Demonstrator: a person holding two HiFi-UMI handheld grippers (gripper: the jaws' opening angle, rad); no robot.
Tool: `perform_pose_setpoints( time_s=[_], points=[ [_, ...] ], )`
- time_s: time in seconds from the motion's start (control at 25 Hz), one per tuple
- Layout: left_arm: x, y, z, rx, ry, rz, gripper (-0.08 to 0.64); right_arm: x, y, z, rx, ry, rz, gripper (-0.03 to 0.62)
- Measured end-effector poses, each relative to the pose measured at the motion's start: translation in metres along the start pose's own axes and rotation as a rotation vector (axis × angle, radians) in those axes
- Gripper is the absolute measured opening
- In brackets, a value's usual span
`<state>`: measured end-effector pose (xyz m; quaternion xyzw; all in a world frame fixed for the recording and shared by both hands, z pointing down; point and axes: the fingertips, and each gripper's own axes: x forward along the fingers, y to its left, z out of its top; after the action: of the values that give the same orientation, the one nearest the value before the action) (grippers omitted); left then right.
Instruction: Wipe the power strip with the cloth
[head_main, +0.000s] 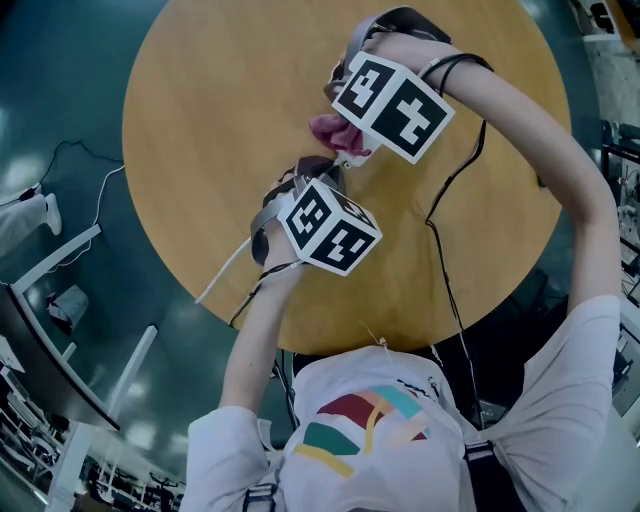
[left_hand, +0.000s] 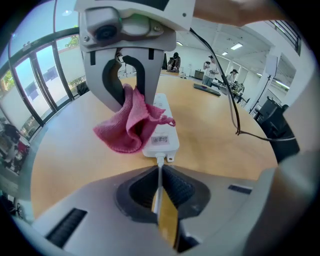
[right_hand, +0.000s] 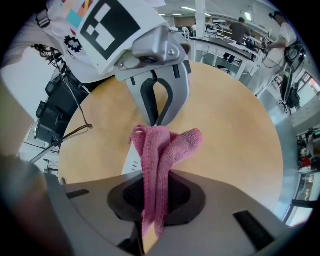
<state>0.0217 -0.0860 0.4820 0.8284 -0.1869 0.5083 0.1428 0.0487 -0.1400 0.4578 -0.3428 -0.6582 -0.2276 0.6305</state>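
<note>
A white power strip (left_hand: 163, 131) lies on the round wooden table (head_main: 200, 110). My left gripper (left_hand: 160, 174) is shut on the strip's white cord (left_hand: 159, 167) just behind the strip's near end. A pink cloth (left_hand: 129, 125) drapes over the strip's left side. My right gripper (right_hand: 154, 186) is shut on that cloth (right_hand: 162, 147), which hangs bunched from its jaws and hides most of the strip (right_hand: 132, 161). The two grippers face each other closely over the table's middle, left gripper (head_main: 305, 188) nearer me, right gripper (head_main: 345, 135) farther. In the head view the marker cubes hide the strip.
A black cable (head_main: 447, 190) runs across the table's right half and over its near edge. The white cord (head_main: 224, 270) trails off the table's left front edge. The table's rim (head_main: 330, 345) is just in front of the person's torso. Desks and people stand far behind.
</note>
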Motion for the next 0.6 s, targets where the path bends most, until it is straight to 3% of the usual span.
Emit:
perform_pose_setpoints(
  time_s=[0.32,0.48,0.6],
  points=[
    [0.002,-0.003,0.001,0.002,-0.006,0.009,0.072,0.000,0.033,-0.067,0.103,0.136,-0.002,0.039],
    [0.001,0.000,-0.007,-0.001,-0.002,0.014,0.072,0.002,0.037,-0.076,0.193,0.108,-0.010,0.040],
    [0.000,0.001,-0.006,0.001,-0.001,0.014,0.072,0.000,0.041,-0.083,0.206,0.125,-0.016,0.040]
  ],
)
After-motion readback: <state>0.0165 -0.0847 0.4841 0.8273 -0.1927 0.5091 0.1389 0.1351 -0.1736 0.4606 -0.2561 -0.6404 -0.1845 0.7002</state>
